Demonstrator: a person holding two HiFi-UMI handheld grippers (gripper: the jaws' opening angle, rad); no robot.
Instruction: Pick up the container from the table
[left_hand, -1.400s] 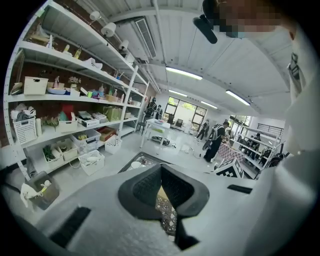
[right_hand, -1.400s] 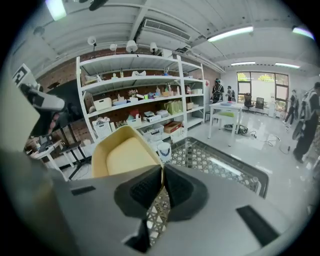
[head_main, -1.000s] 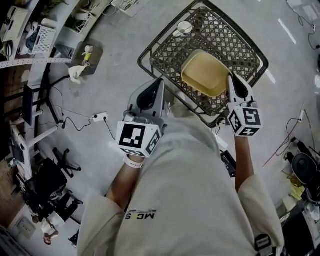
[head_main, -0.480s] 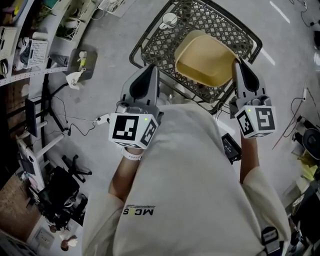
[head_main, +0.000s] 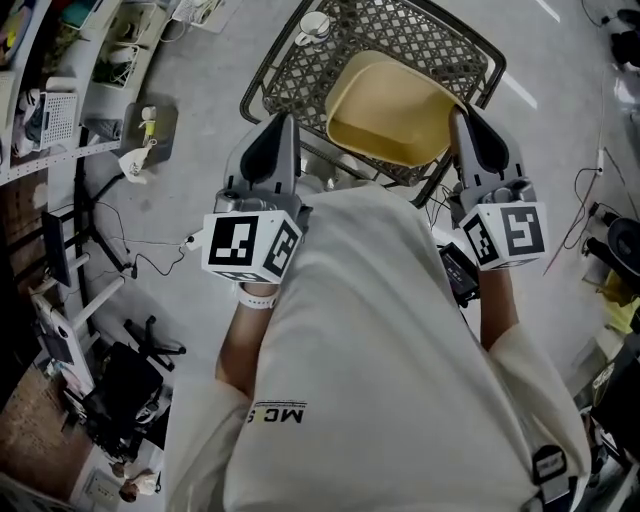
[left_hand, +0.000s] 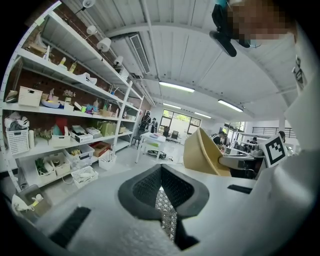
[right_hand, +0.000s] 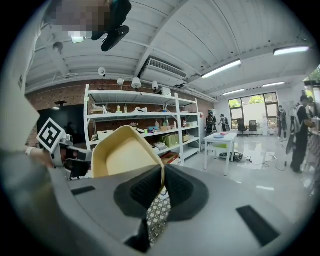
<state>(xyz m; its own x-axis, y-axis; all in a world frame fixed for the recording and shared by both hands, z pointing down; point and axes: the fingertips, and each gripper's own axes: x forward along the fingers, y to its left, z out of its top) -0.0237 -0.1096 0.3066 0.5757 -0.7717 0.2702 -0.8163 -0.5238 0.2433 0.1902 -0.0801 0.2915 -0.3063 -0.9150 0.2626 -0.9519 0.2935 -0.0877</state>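
Two grippers: the left gripper (head_main: 283, 122) and the right gripper (head_main: 460, 118) reach forward on either side of the person's pale shirt (head_main: 380, 350).
Hidden: the shirt covers the near edge of the wire-mesh table (head_main: 480, 52). The container (head_main: 395, 108) covers much of the mesh under it, and its underside cannot be seen from above.
Cut off: the table's far edge runs out of the top of the head view.
Hard to make out: whether the container's low side touches the mesh. The gripper views show it reared up with open room behind it.
Container's heading: the long axis runs across the head view, roughly along the table's near edge and toward the right gripper. The tub is tilted, with its hollow facing up and back toward the person.
Container's look: a dull yellow rectangular tub with rounded corners, a smooth, thin rim and nothing inside.
Container's place: over the near half of the table, at its near right corner.
Right gripper: its jaws pinch the container's right rim, with the thin wall between the dark pads.
Left gripper: its jaws are closed on each other with nothing between them. It is off the table's near left corner, apart from the container.
Also on the table: a white cup (head_main: 313, 24) at the far left corner.
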